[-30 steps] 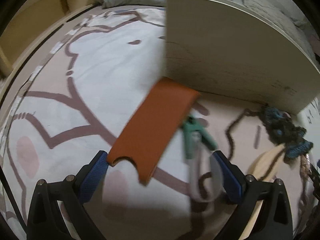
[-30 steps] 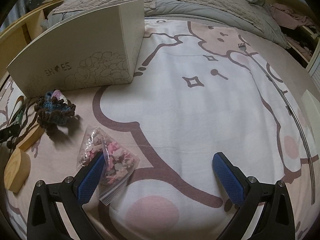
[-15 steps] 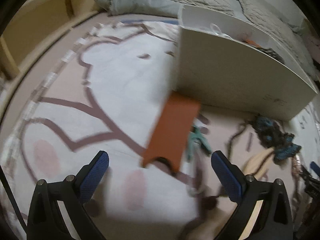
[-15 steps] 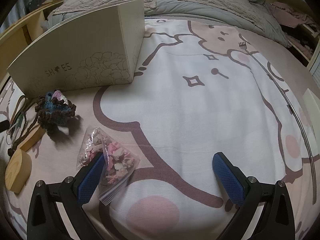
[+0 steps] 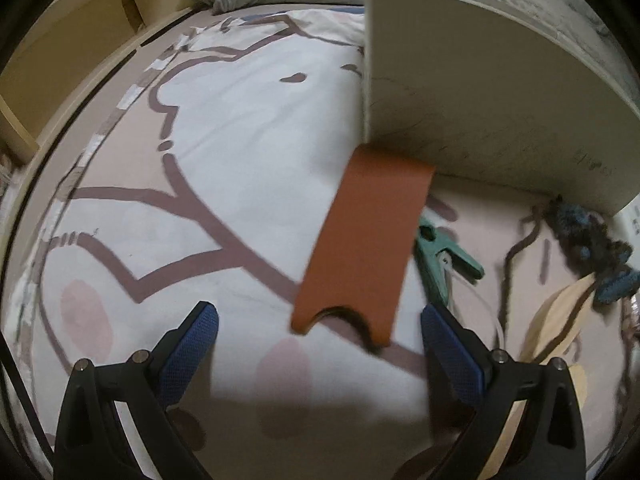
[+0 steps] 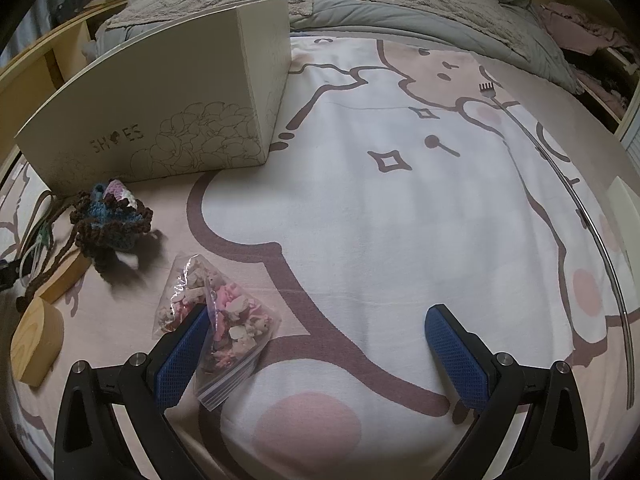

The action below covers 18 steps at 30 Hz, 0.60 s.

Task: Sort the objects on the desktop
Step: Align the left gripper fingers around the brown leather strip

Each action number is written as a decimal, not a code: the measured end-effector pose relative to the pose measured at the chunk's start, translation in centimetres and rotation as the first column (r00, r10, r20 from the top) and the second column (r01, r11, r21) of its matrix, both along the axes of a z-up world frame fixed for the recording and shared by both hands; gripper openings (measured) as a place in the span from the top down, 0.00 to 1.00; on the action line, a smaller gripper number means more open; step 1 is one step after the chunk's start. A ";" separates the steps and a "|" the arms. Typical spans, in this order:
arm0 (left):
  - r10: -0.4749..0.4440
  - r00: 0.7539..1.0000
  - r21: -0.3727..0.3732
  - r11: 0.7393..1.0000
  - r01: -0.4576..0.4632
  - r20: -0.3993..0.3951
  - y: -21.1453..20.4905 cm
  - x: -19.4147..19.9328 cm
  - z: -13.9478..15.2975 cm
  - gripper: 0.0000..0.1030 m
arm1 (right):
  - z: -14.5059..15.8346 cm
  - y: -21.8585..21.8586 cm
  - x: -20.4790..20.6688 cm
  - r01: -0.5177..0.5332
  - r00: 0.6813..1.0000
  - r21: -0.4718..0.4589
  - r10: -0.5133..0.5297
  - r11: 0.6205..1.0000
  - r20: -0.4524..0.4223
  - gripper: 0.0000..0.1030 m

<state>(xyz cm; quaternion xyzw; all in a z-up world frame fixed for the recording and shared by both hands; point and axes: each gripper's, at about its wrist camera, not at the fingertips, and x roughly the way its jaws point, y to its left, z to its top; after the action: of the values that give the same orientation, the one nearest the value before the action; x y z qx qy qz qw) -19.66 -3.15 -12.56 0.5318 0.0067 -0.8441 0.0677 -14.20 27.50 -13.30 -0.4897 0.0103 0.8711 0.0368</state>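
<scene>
Here, the spread, empty left gripper (image 5: 319, 330) faces a light, probably flexible orange sleeve (image 5: 364, 250); its long edges look likeliest to pinch.

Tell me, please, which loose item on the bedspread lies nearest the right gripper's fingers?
The clear zip bag of pink and white pieces: it lies against the right gripper's left finger, while the crocheted yarn piece and wooden block sit farther left.

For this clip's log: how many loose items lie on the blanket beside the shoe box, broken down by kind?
Orange leather sleeve: 1
Green clip: 1
Crocheted yarn piece: 1
Wooden block: 1
Zip bag of pink and white bits: 1
Total: 5, not counting the shoe box.
</scene>
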 end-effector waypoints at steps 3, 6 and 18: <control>-0.013 1.000 0.033 0.999 0.014 -0.022 0.4 -0.2 0.1 0.00 | -0.1 -0.1 0.1 -0.003 1.000 0.000 0.003 1.000 0.001 0.00; -0.006 0.999 0.032 0.999 0.007 -0.042 0.3 -0.5 0.2 0.00 | -0.1 -0.1 0.1 -0.003 1.000 0.000 0.003 1.000 0.001 0.00; -0.012 0.995 0.033 0.999 0.016 -0.099 -0.1 -1.0 0.2 0.35 | 0.5 -0.9 0.6 -0.039 0.999 0.000 0.039 0.999 -0.023 0.00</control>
<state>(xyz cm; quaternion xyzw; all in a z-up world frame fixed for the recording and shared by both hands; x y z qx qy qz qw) -20.68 -3.28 -12.31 0.4904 0.0204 -0.8697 0.0524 -13.60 26.63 -12.85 -0.4797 0.0014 0.8772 0.0197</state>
